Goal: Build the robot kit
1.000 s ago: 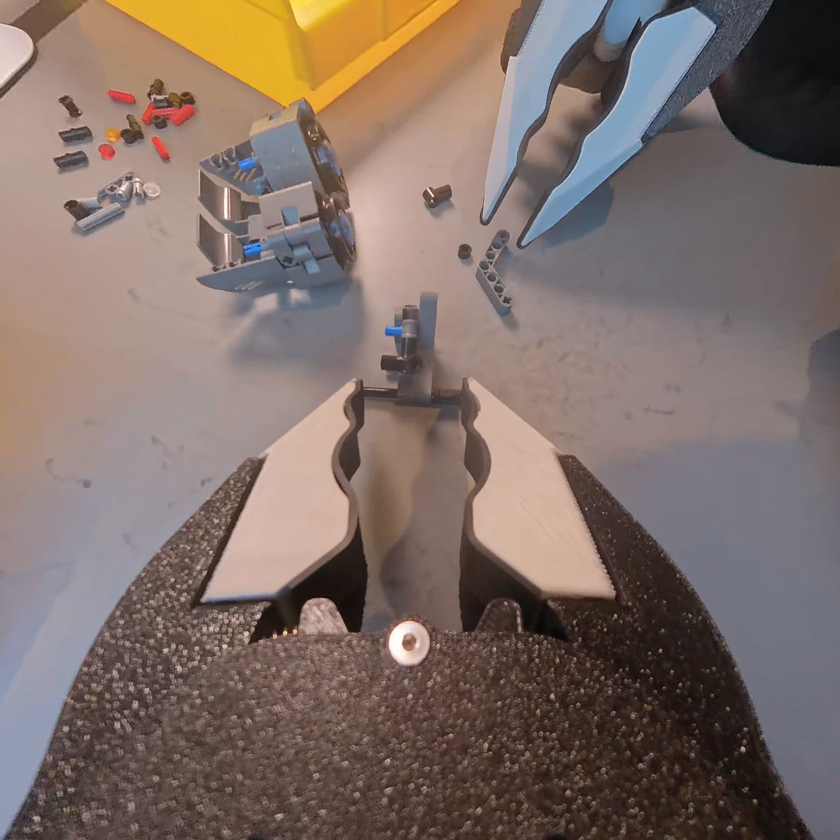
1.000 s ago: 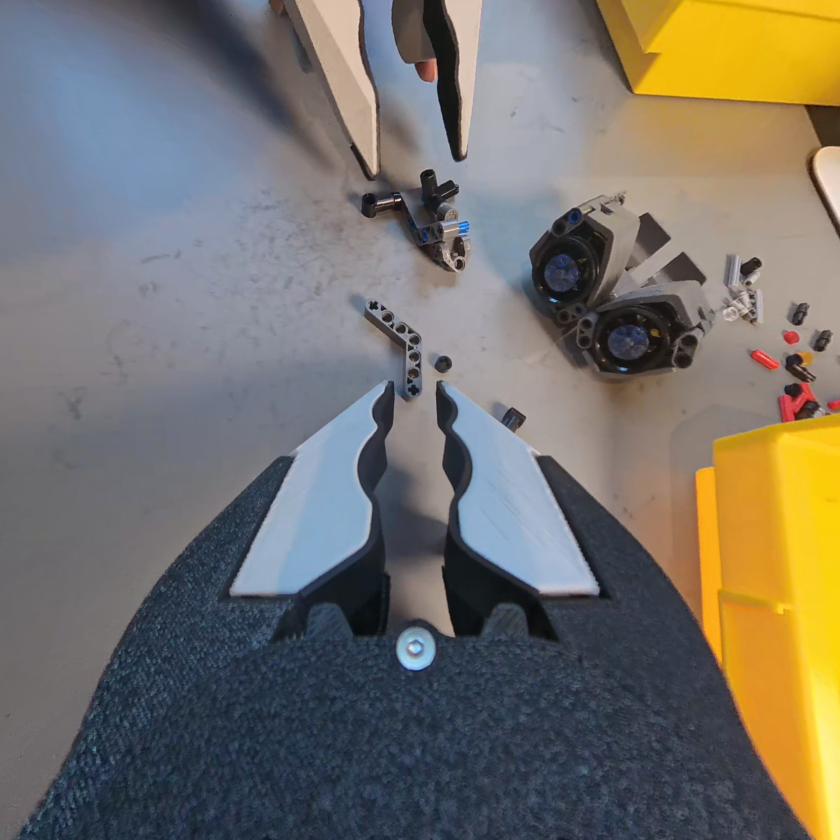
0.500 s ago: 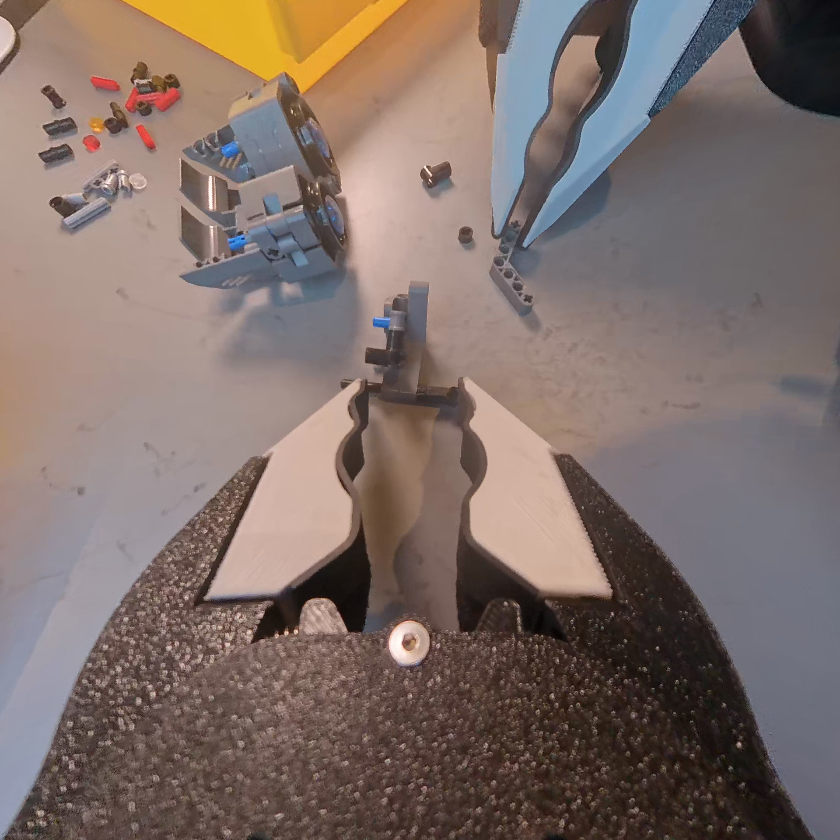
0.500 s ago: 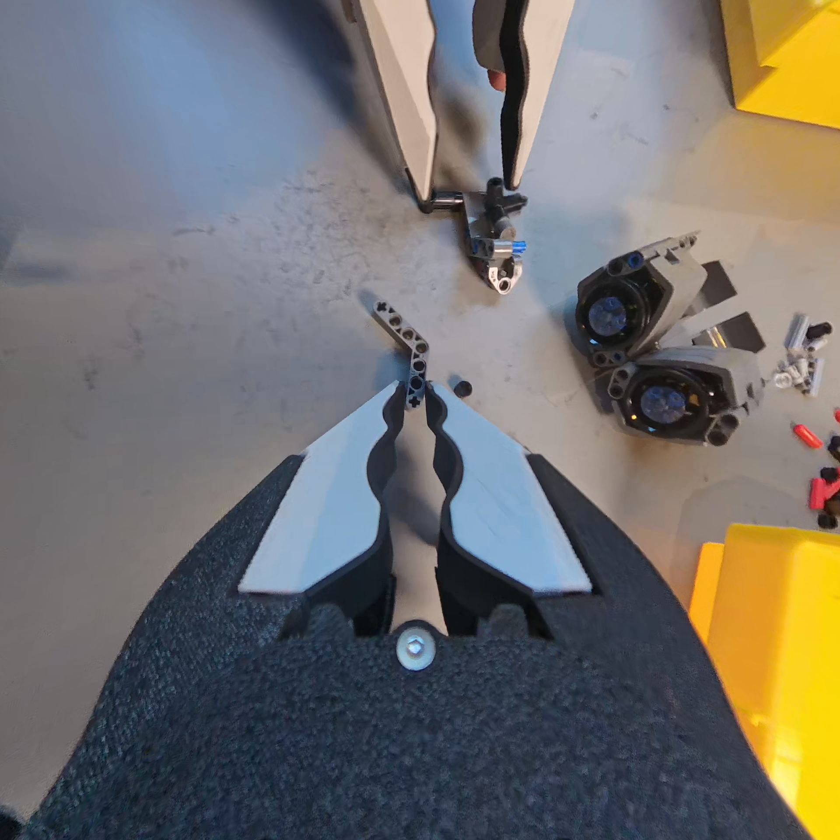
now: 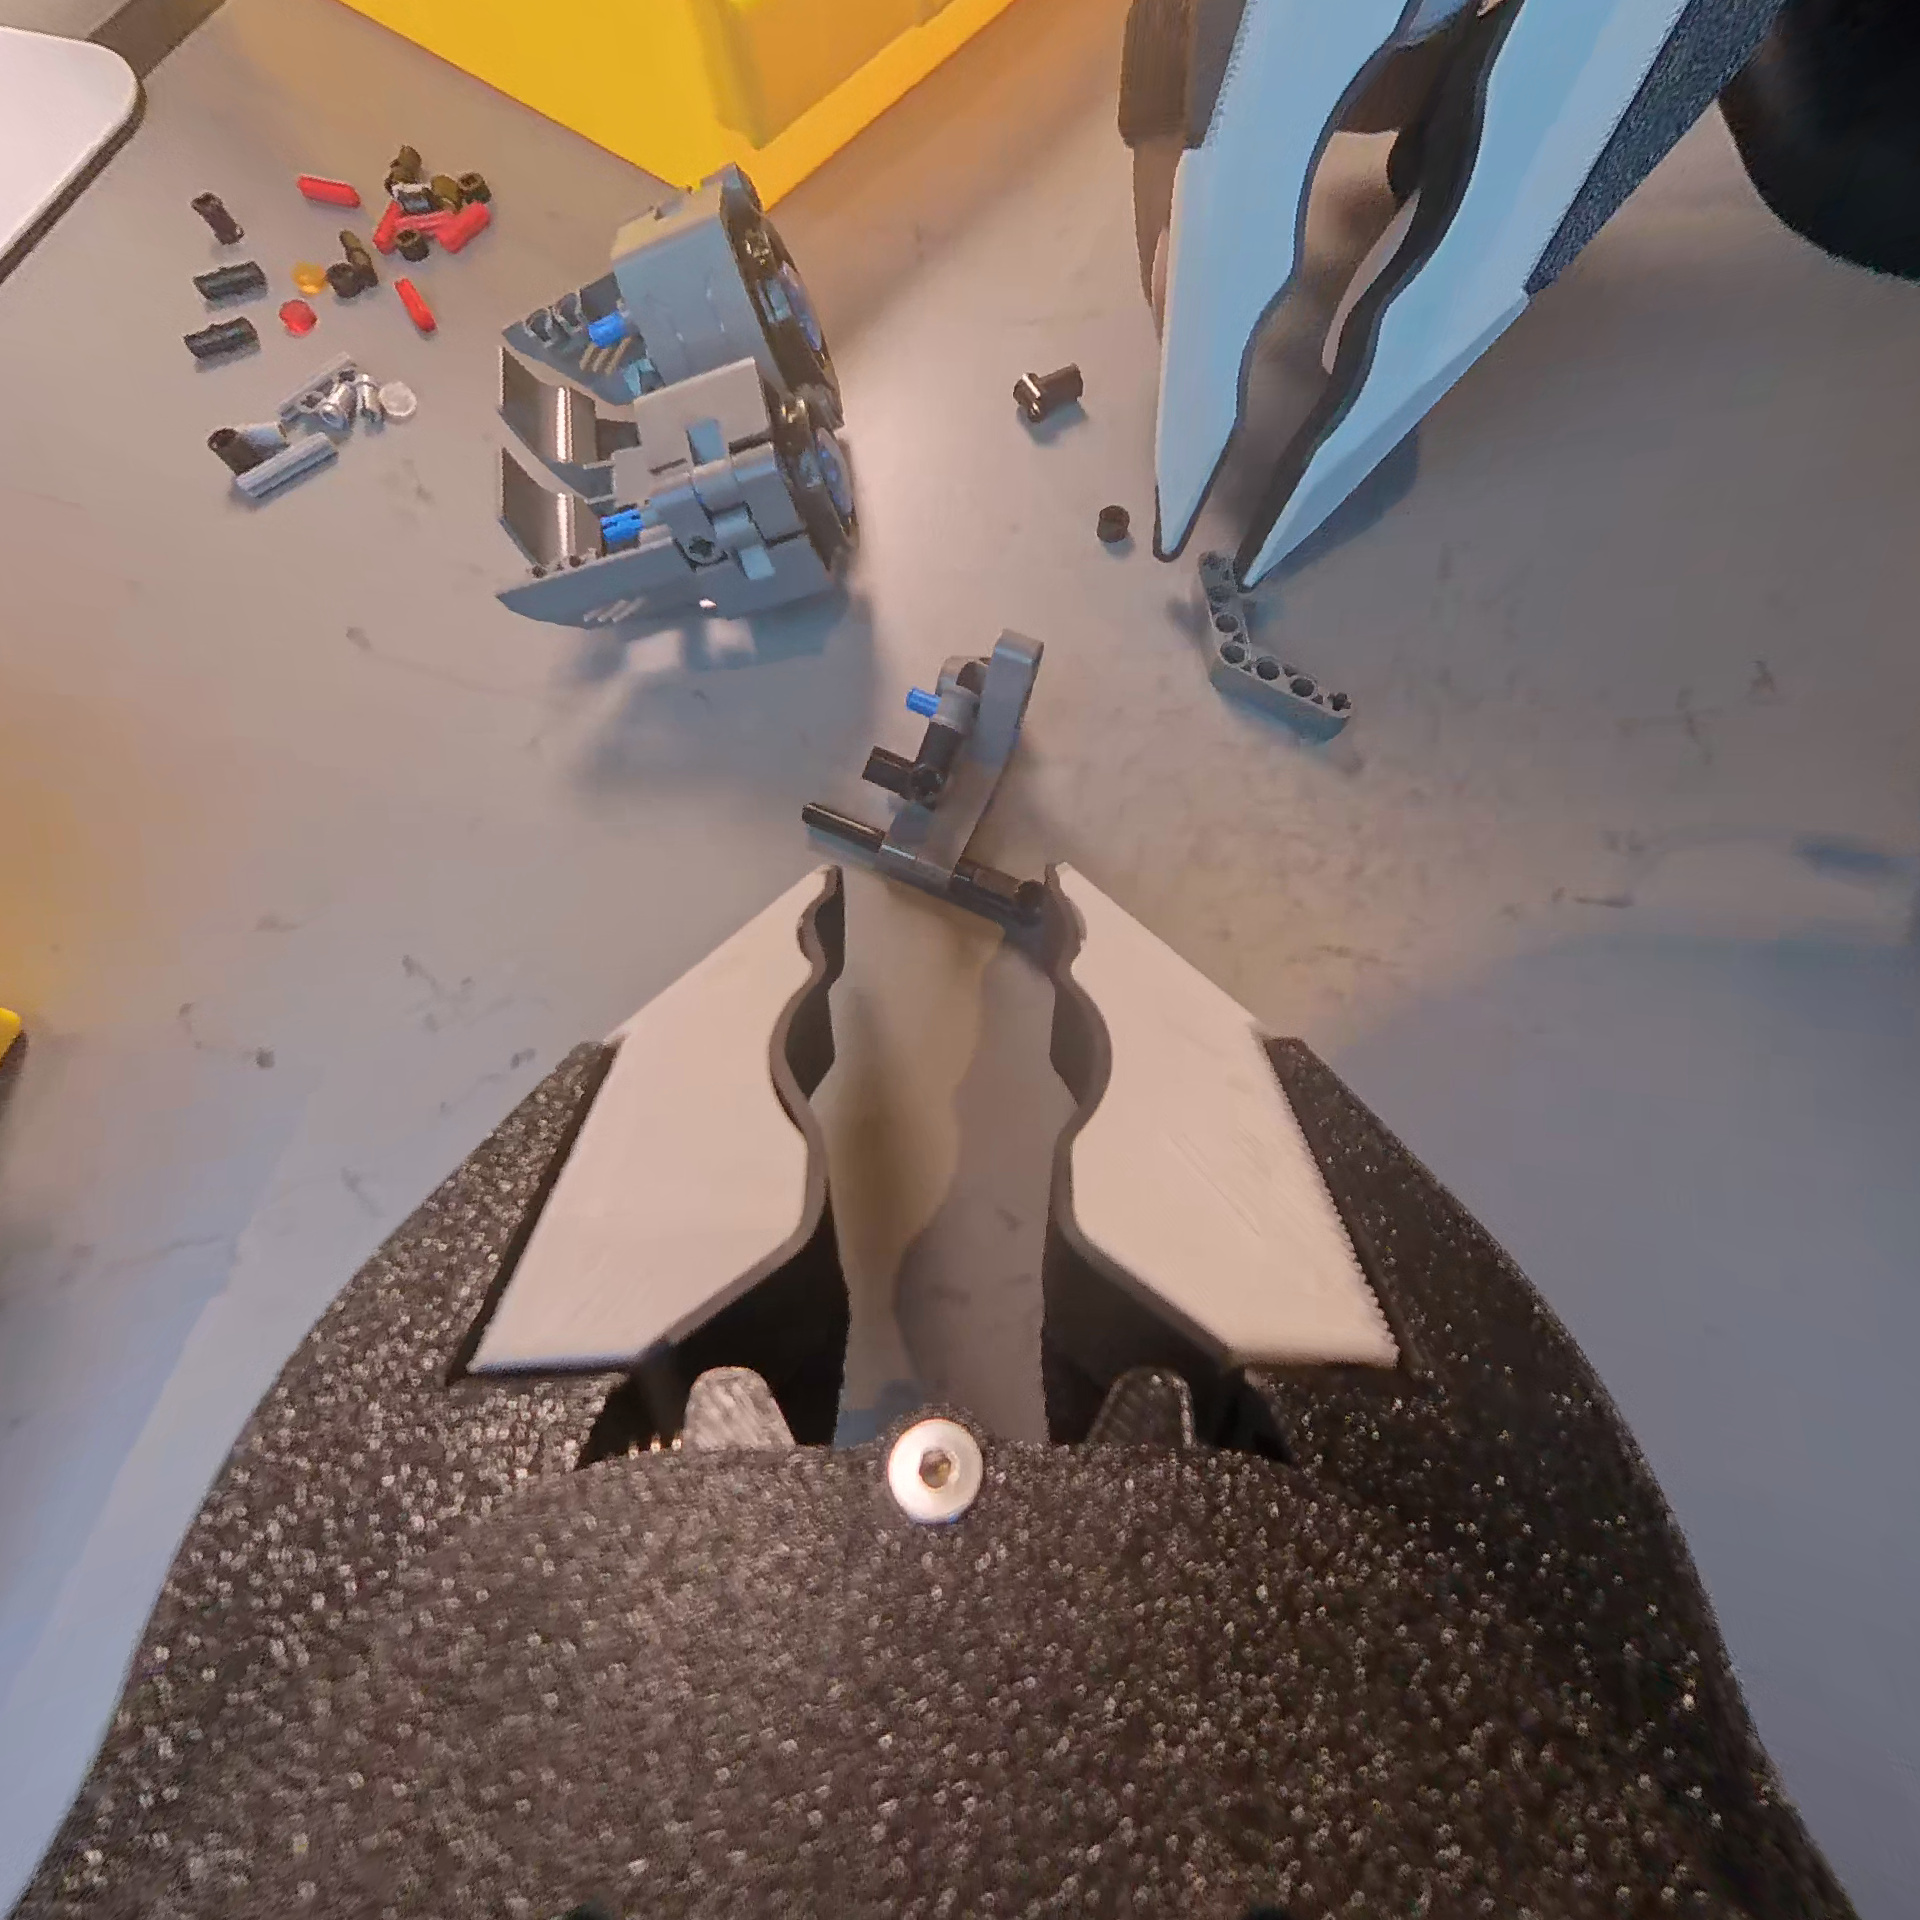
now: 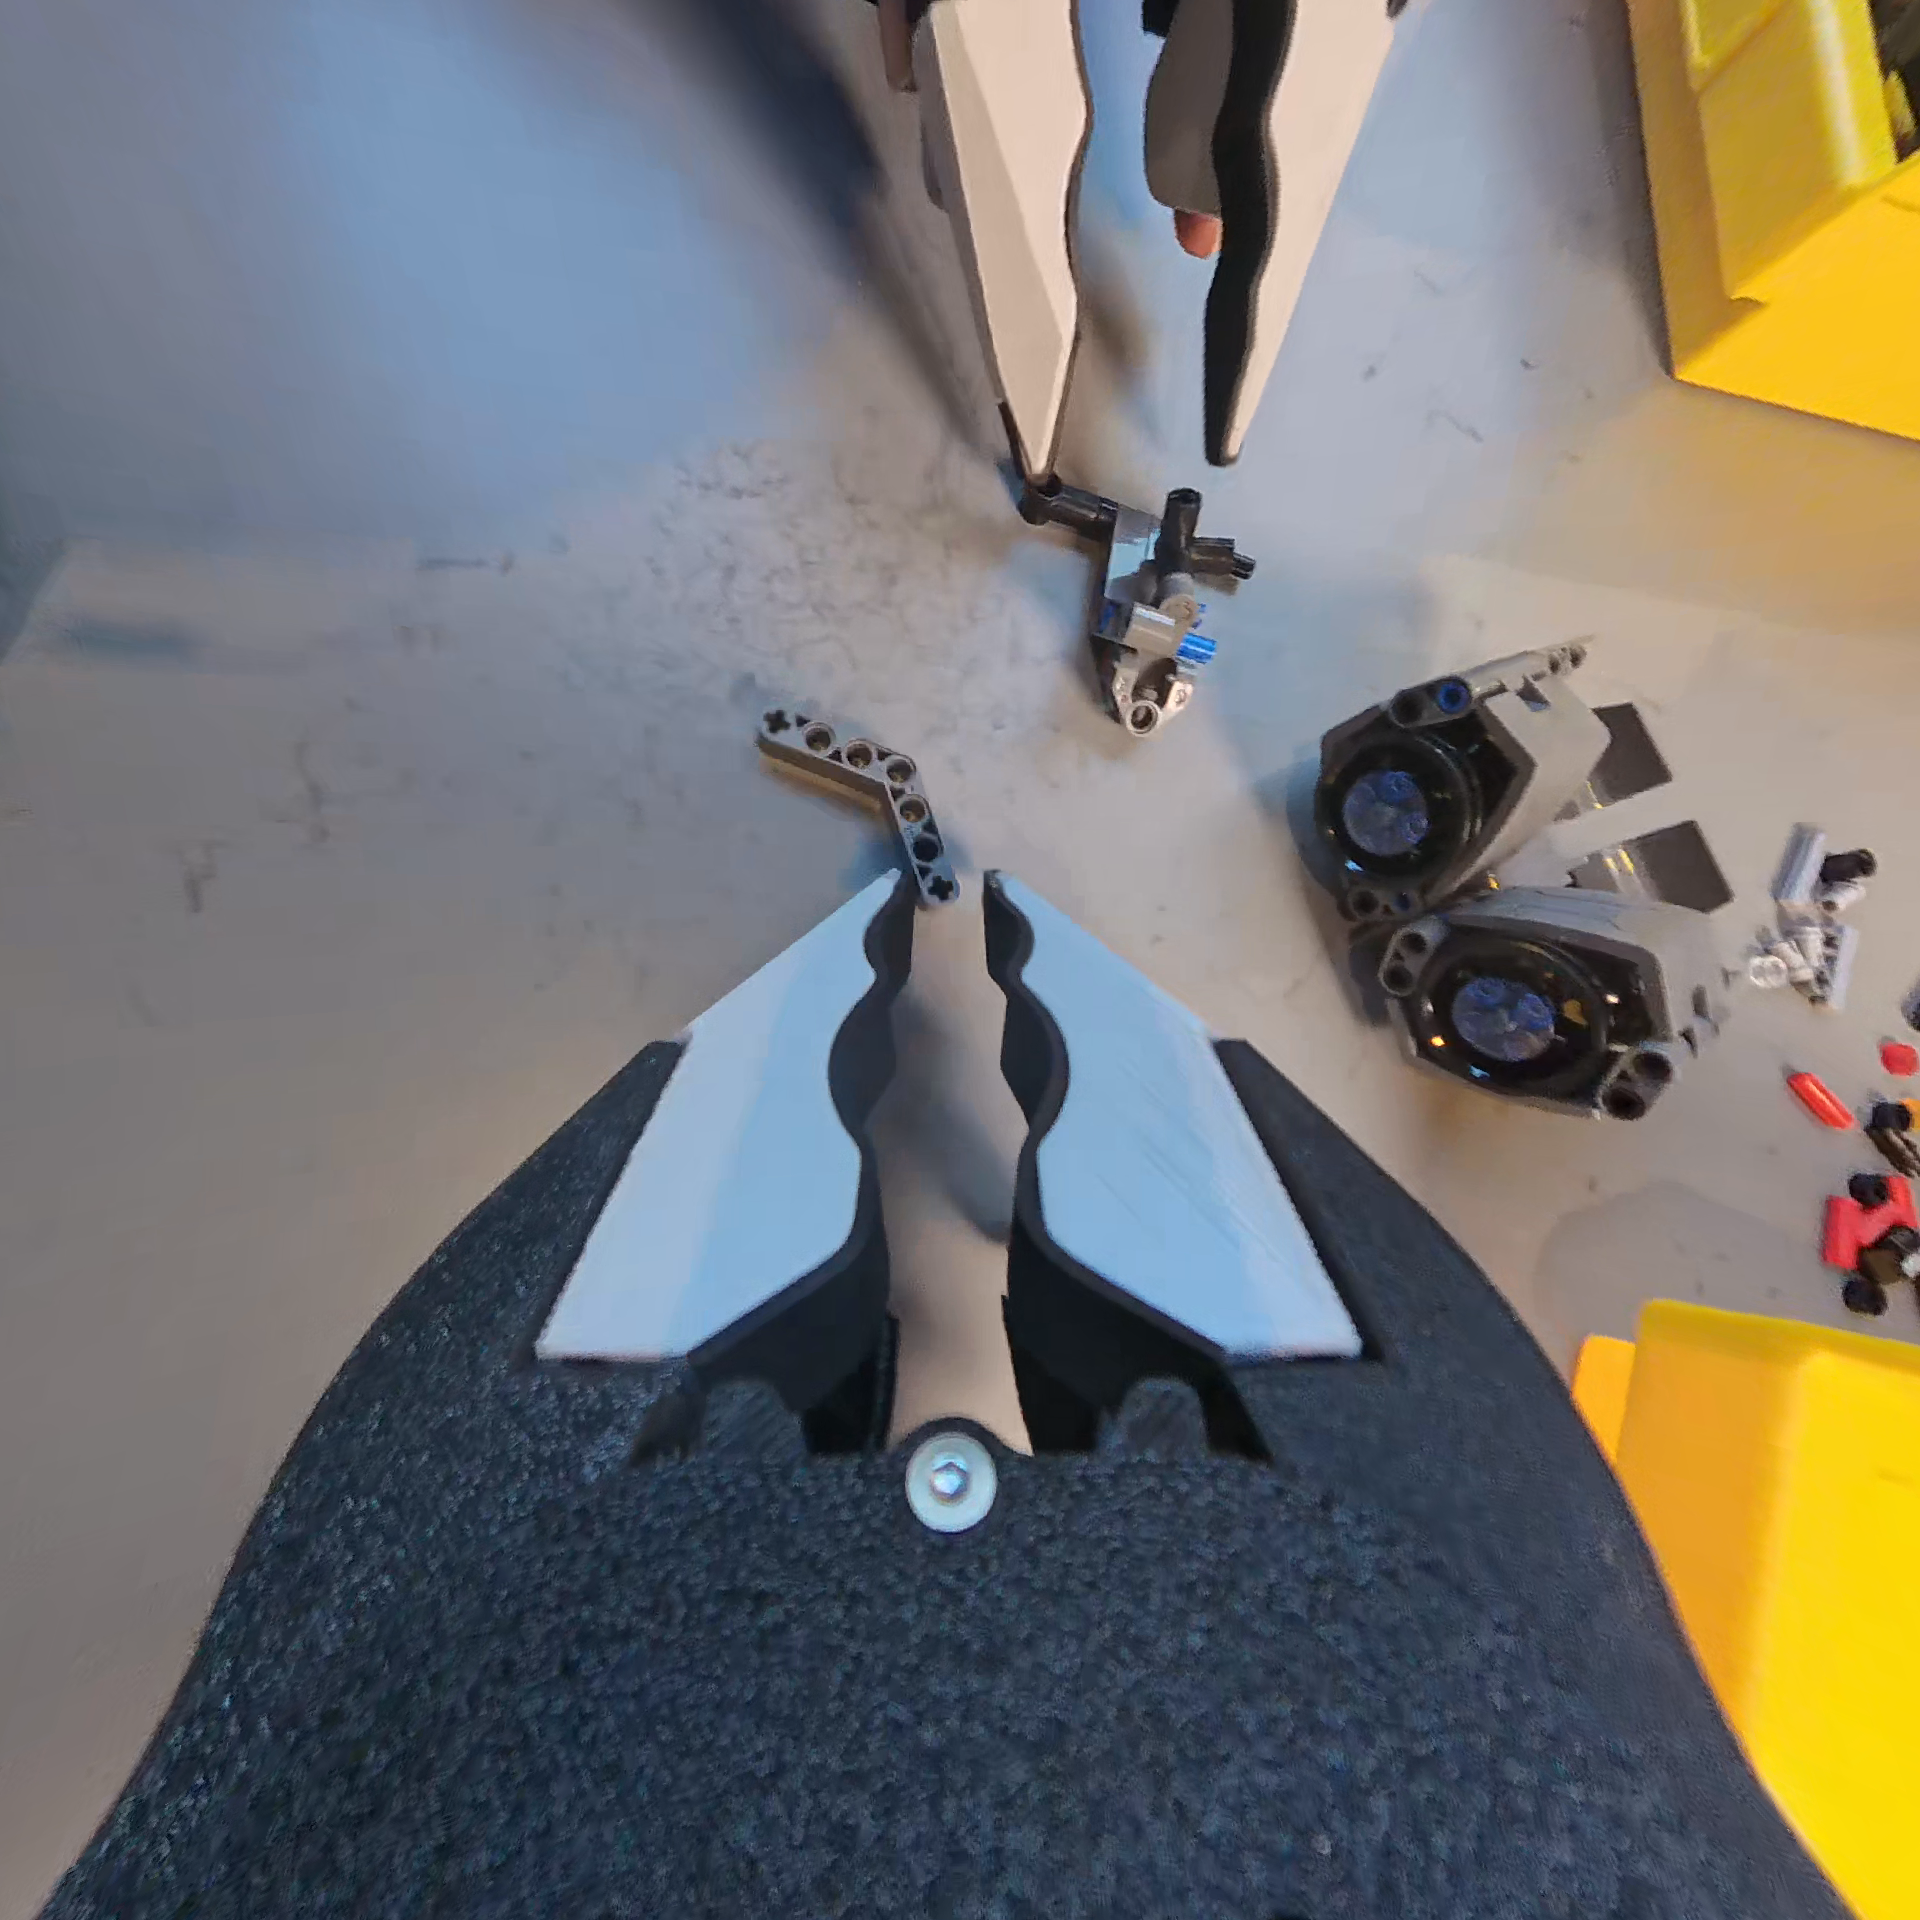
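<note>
— Where was the left gripper (image 5: pixel 943 883)?

— Low over the grey tabletop (image 5: pixel 416 935), its fingers spread wide. The black axle of a small grey bracket assembly (image 5: pixel 961 769) lay across the gap, touching the right fingertip only.

— And the right gripper (image 6: pixel 948 878)?

— Jaws nearly together but still apart, gripping nothing. The end of a bent grey beam (image 6: pixel 868 795) sat at its left fingertip.

— What lay beyond the bracket assembly?

— A twin-engine block (image 5: pixel 686 436) to its left, loose pins (image 5: pixel 332 301) farther left, a yellow bin (image 5: pixel 727 73) behind.
</note>
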`<move>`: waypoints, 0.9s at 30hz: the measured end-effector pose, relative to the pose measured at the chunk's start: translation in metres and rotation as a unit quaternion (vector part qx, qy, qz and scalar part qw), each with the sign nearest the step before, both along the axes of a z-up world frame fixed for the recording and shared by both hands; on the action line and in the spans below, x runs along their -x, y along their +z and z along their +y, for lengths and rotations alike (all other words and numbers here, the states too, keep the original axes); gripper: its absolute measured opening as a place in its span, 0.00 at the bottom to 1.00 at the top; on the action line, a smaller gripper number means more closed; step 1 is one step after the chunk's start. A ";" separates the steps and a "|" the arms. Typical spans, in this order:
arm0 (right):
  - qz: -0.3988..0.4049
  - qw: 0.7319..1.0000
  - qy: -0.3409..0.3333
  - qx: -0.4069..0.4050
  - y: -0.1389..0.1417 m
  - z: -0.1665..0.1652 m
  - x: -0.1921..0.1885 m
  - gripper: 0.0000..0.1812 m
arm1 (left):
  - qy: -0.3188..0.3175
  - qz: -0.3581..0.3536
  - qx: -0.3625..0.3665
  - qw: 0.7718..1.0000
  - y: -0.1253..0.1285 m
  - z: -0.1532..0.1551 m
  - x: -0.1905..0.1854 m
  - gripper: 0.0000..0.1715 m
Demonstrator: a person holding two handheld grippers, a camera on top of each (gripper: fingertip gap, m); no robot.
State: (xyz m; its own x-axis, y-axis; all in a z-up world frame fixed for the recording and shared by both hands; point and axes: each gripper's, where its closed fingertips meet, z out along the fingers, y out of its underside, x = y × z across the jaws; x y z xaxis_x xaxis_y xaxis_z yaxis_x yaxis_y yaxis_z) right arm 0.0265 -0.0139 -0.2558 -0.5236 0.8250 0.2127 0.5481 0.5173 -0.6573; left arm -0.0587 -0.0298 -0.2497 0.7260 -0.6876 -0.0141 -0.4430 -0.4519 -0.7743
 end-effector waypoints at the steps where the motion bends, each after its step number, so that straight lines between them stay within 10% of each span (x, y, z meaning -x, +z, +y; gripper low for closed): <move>1: 0.007 1.000 -0.007 0.000 0.001 0.002 0.000 0.06 | 0.000 -0.004 -0.002 1.000 0.001 0.000 0.001 0.22; 13: 0.137 0.986 -0.097 0.023 0.040 0.030 0.010 0.08 | 0.042 -0.084 -0.086 0.992 0.042 0.013 0.013 0.28; 27: 0.364 0.868 -0.313 0.123 0.128 0.101 -0.023 0.16 | 0.188 -0.149 -0.224 0.945 0.096 0.029 0.067 0.36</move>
